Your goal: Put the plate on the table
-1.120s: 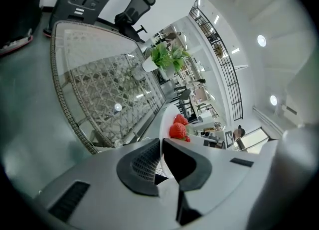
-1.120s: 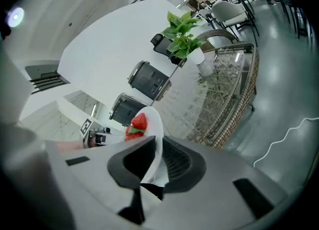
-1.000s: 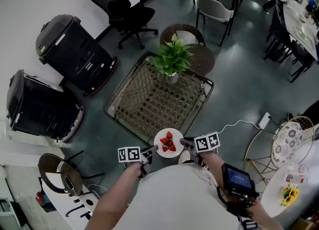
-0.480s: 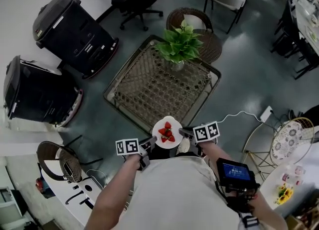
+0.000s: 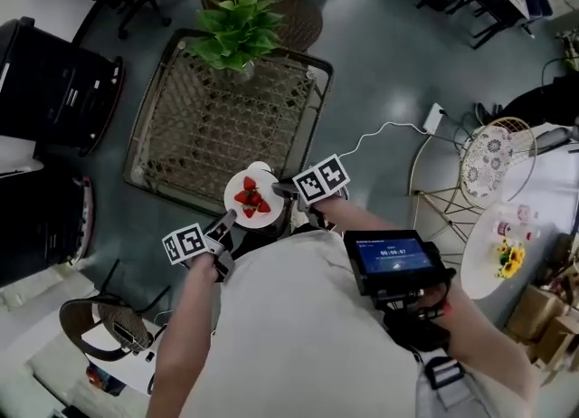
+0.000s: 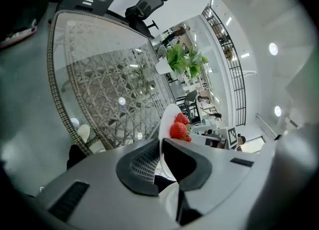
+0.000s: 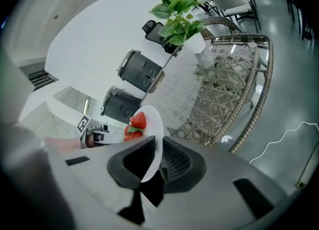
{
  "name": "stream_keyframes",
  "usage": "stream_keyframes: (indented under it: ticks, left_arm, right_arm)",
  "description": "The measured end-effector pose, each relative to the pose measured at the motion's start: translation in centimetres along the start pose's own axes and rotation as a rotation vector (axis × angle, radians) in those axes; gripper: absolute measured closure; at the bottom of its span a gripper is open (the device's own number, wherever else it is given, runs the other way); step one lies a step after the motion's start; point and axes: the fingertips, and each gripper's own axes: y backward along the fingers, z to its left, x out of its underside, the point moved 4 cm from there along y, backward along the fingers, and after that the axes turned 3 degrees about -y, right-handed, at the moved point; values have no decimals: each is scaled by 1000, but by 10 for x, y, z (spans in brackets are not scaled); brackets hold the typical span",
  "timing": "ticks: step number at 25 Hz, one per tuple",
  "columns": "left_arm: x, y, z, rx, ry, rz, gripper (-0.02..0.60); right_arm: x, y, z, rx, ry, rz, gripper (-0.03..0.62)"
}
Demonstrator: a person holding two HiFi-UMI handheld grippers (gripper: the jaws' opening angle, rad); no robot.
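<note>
The white round plate (image 5: 265, 177) hangs between the two grippers, above the near right edge of the glass-topped wicker table (image 5: 199, 127). The left gripper (image 5: 226, 219) clamps its near left rim and the right gripper (image 5: 283, 192) its right rim. Red strawberries (image 5: 251, 197) lie on the plate. A green potted plant (image 5: 237, 27) stands on the table's far side, with a round wicker chair (image 5: 294, 14) just behind it. Two black machines (image 5: 50, 90) stand on the floor left of the table. To the right, a white cable (image 5: 389, 131) runs across the floor towards a wire-frame chair (image 5: 488, 158). Nearer than that chair stands a small round white table (image 5: 488, 258).
</note>
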Motion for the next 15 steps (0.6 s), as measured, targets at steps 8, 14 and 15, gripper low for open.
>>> stream_keyframes:
  ticks: [8, 14, 15]
  left_arm:
    - [-12, -5, 12, -4, -4, 57, 558]
    - [-27, -25, 22, -3, -25, 110, 558]
    - [-30, -28, 24, 0, -26, 117, 558]
  right_arm:
    - [-2, -13, -8, -4, -28, 17, 566]
    - [-11, -17, -25, 23, -61, 4, 566]
    - [-14, -18, -27, 28, -64, 3, 566]
